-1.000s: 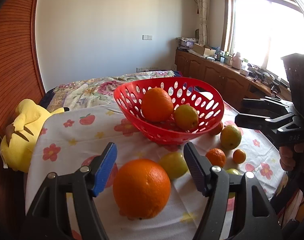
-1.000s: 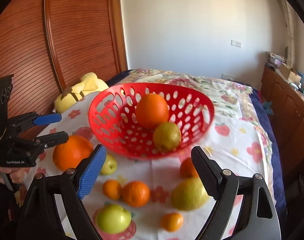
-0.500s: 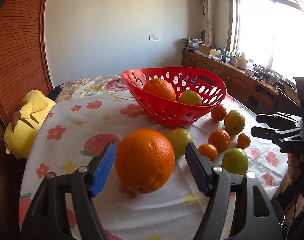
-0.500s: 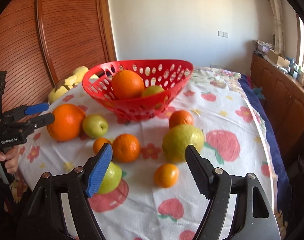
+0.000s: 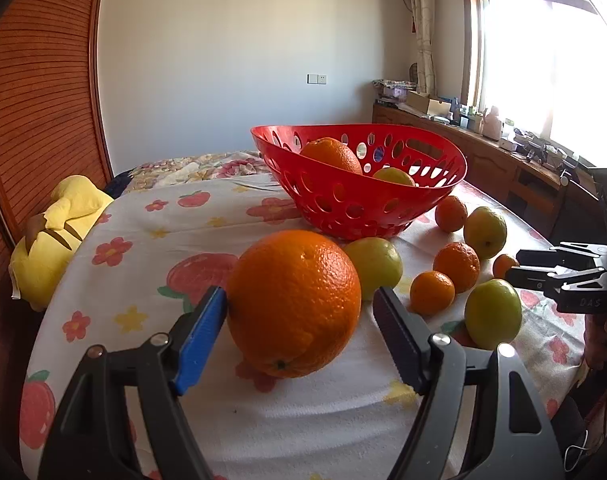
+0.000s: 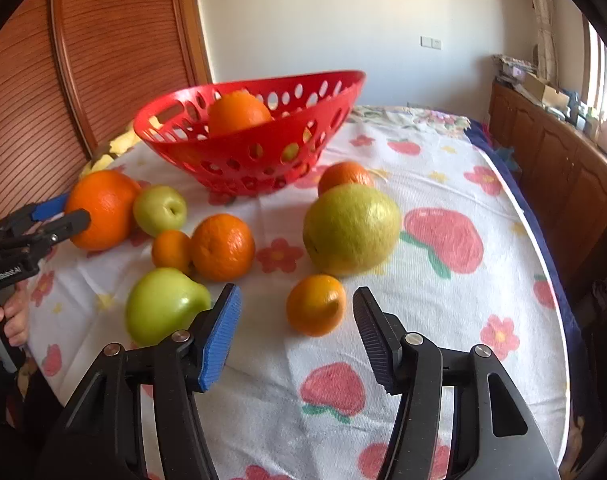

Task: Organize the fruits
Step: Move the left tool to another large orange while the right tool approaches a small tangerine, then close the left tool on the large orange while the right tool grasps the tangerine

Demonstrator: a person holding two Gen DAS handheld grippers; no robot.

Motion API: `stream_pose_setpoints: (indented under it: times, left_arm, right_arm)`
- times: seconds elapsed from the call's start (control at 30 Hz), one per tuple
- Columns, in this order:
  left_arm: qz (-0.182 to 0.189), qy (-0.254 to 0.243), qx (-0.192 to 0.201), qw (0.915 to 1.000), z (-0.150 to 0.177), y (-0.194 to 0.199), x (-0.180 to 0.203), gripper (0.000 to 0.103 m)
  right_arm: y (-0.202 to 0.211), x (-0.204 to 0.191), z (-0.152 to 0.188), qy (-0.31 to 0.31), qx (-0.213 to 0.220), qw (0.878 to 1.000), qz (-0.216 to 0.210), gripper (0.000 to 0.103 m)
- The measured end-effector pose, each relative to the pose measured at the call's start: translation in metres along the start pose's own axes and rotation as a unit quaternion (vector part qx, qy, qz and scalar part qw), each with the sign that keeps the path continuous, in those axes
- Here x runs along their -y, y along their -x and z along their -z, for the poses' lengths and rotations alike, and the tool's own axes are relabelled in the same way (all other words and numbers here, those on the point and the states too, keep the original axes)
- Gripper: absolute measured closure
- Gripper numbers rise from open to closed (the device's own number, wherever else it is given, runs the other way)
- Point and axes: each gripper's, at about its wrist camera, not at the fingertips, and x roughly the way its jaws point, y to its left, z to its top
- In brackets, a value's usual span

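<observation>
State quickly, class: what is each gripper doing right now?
Left gripper: open around the big orange, jaws widening.
Right gripper: open, jaws narrowing toward the small orange.

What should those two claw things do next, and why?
Probably close. The left gripper has been opening and now straddles the big orange, one pad touching. The right gripper, which has been narrowing, frames the small orange without touching. Neither is gripped yet, and the red basket waits behind.
</observation>
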Motion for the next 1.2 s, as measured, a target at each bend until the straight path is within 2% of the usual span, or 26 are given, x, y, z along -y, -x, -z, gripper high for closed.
stream_pose_setpoints:
  times: [0.2,0.3,0.33,0.37,0.63,0.7,0.97,1.2]
  left_arm:
    - [-0.009,0.003,-0.002,1.0000,0.002,-0.002,-0.001,0.026]
    - [-0.009,0.003,-0.003,0.9999,0.002,-0.003,-0.001,0.025]
    - [-0.010,0.003,-0.003,0.9999,0.003,-0.003,-0.001,0.025]
    - [-0.012,0.003,-0.004,0.9999,0.003,-0.003,-0.001,0.025]
    - [-0.024,-0.005,-0.018,0.9995,0.000,-0.009,0.001,0.024]
    - [-0.028,-0.008,-0.034,0.9990,-0.002,-0.015,0.001,0.023]
    - [-0.022,-0.018,-0.061,0.9977,-0.007,-0.028,0.004,0.021]
    - [-0.008,-0.006,-0.094,0.9955,-0.012,-0.044,0.000,0.020]
  right_arm:
    - [-0.009,0.001,0.000,-0.005,-0.010,1.000,0.014,0.048]
    - [-0.015,0.005,0.000,-0.012,-0.021,1.000,0.012,0.057]
    - [-0.016,0.006,0.000,-0.013,-0.022,1.000,0.008,0.066]
    - [-0.016,0.006,0.001,-0.013,-0.022,1.000,0.010,0.069]
    - [-0.015,0.009,0.002,-0.015,-0.019,1.000,0.009,0.070]
    - [-0.016,0.008,0.001,-0.015,-0.021,1.000,0.008,0.070]
    - [-0.015,0.007,0.002,-0.012,-0.020,1.000,0.011,0.070]
    - [-0.015,0.004,0.001,-0.009,-0.020,1.000,0.013,0.070]
